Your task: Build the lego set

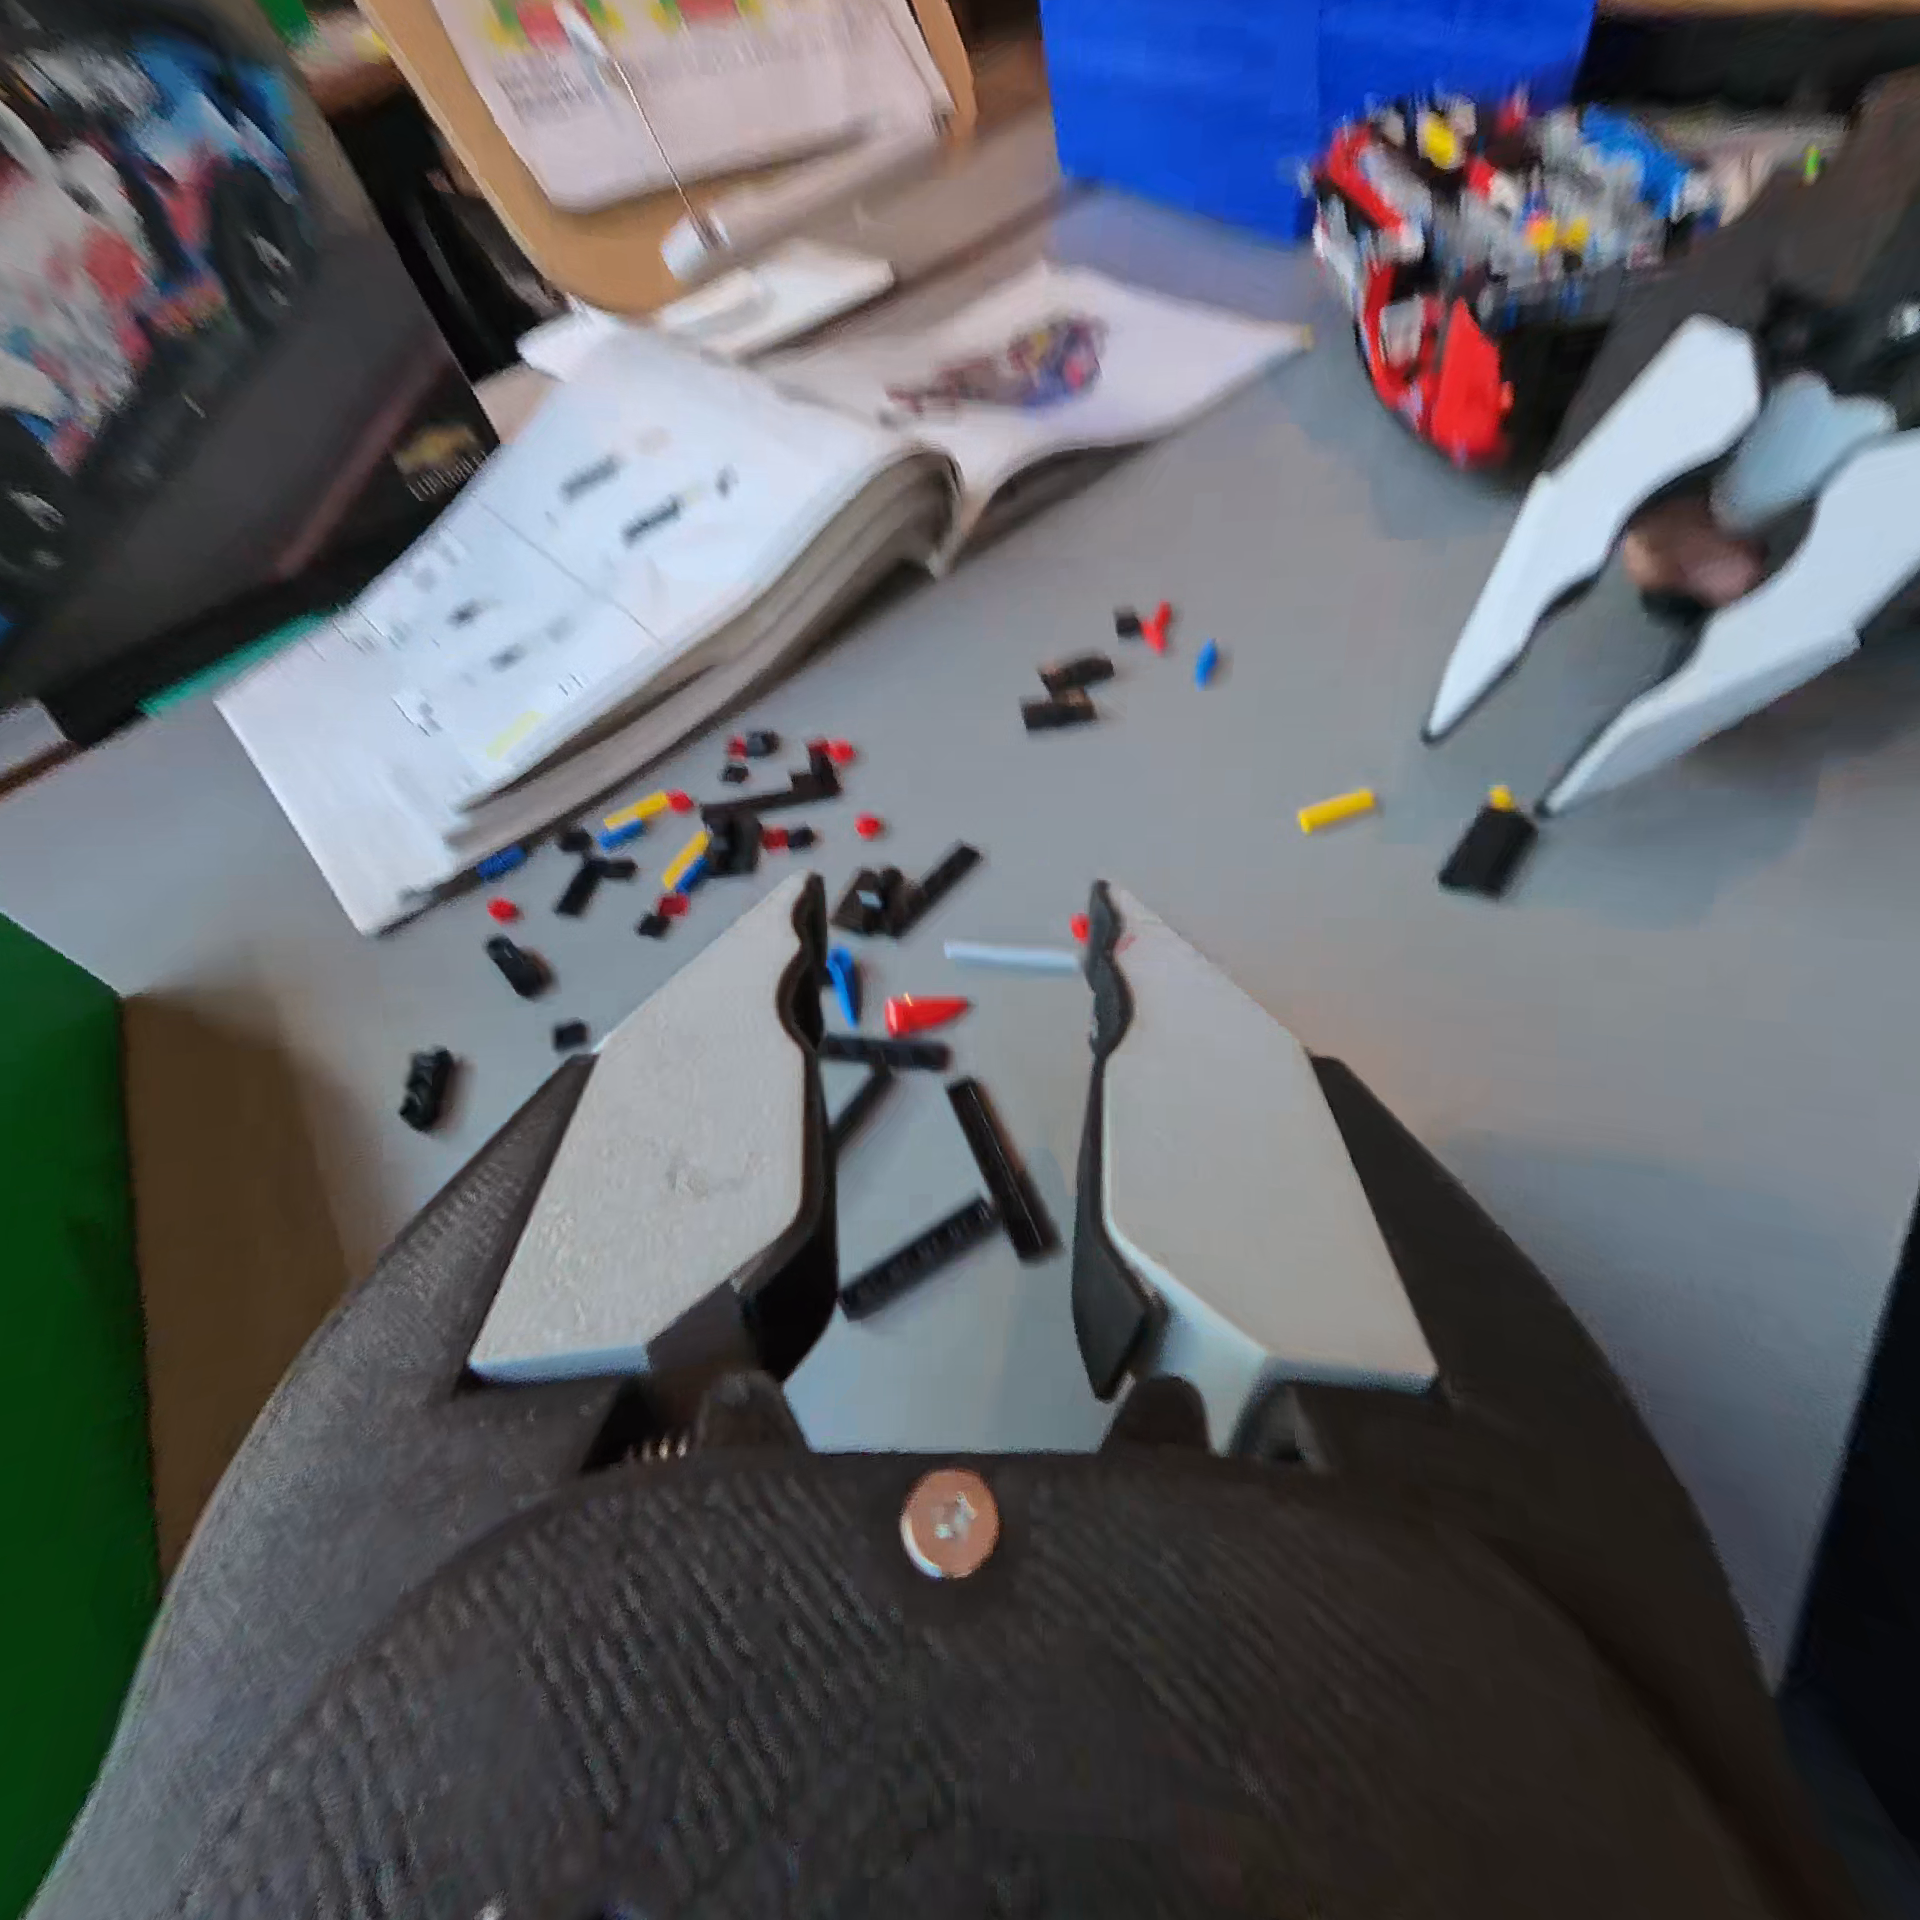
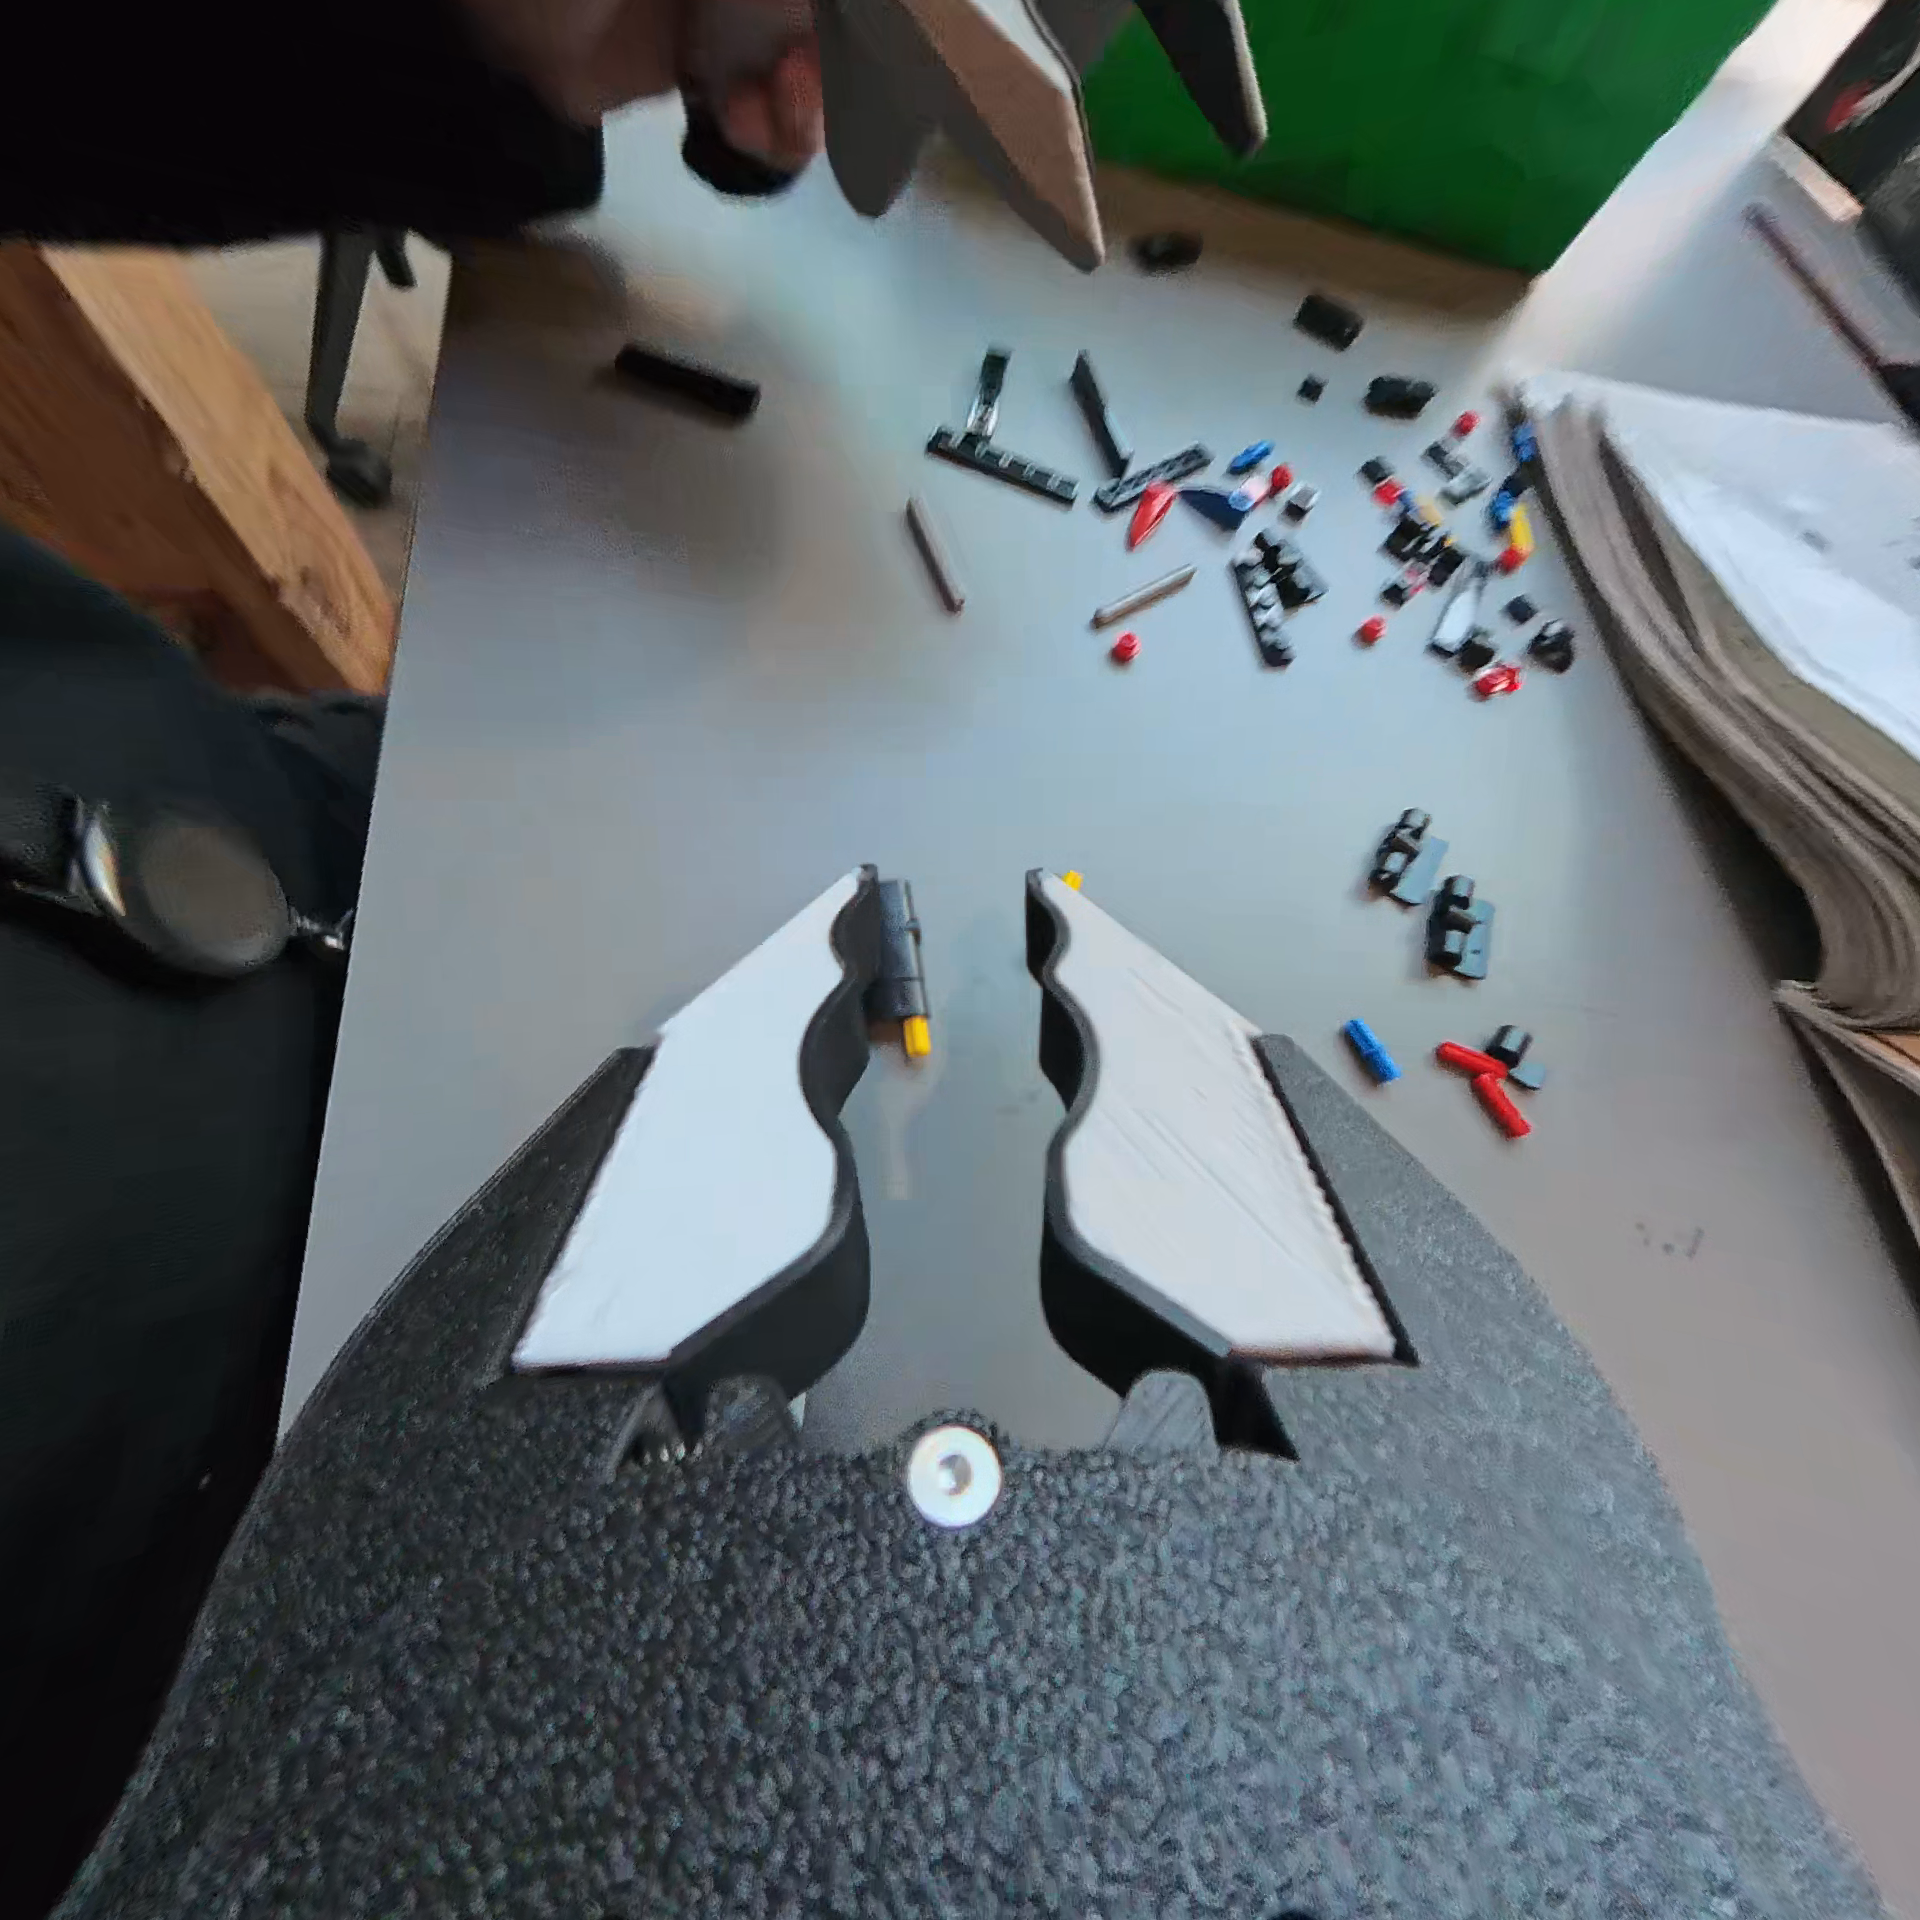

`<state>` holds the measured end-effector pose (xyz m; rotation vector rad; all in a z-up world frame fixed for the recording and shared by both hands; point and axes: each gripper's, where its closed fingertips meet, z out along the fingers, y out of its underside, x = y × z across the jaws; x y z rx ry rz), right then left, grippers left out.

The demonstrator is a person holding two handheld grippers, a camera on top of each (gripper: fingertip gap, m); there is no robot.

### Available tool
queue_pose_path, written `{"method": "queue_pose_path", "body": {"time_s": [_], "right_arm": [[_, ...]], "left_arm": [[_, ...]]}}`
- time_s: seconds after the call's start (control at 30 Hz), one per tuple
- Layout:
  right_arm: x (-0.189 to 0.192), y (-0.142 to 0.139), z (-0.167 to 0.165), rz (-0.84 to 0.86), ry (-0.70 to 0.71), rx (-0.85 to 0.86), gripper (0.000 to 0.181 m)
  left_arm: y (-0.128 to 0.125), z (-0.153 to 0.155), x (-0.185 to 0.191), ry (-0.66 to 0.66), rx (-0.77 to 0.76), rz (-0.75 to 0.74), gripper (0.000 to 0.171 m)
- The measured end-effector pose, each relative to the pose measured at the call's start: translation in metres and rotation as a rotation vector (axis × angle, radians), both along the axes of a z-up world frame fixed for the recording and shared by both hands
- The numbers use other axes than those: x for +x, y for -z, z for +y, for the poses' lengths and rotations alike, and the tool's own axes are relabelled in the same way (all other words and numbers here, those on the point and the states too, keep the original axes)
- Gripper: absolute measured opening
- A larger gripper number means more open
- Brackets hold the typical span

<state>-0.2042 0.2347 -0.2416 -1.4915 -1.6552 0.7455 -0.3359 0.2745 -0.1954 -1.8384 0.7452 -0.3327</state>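
1. While my left gripper (image 1: pixel 951 935) hovers over the loose pieces (image 1: pixel 727 831) beside the open instruction book (image 1: pixel 582 613), its jaws stand wide apart and hold nothing; a red cone (image 1: pixel 923 1013) and black beams (image 1: pixel 1003 1169) lie on the grey bench (image 1: pixel 1455 1143) between them
2. I judge this the part-picking step, so the next move calls for choosing one piece and closing on it squarely
3. The half-built model (image 1: pixel 1455 301), red, black and blue, stands at the far side, well apart from both grippers
4. My right gripper (image 2: pixel 951 883) also gapes, gripping nothing; a small black piece with a yellow pin (image 2: pixel 902 971) lies against the inner face of its left finger (image 2: pixel 727 1122)
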Motion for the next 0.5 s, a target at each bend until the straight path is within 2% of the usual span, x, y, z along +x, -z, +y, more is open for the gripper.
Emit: {"method": "queue_pose_path", "body": {"time_s": [0.07, 0.2, 0.27, 0.4, 0.5], "right_arm": [[0.000, -0.017, 0.009, 0.113, 0.067, 0.021, 0.031], [0.012, -0.054, 0.034, 0.341, 0.256, 0.173, 0.025], [0.014, -0.056, 0.040, 0.359, 0.281, 0.165, 0.023], [0.015, -0.052, 0.050, 0.337, 0.330, 0.121, 0.053], [0.014, -0.051, 0.054, 0.328, 0.356, 0.130, 0.064]], "left_arm": [[-0.022, 0.018, -0.003, -0.039, 0.061, -0.081, 0.059], [-0.064, 0.043, -0.009, -0.046, 0.211, -0.225, 0.064], [-0.077, 0.054, -0.011, -0.009, 0.269, -0.279, 0.073], [-0.080, 0.066, -0.005, 0.101, 0.235, -0.341, 0.095], [-0.063, 0.060, -0.003, 0.136, 0.206, -0.288, 0.096]]}}
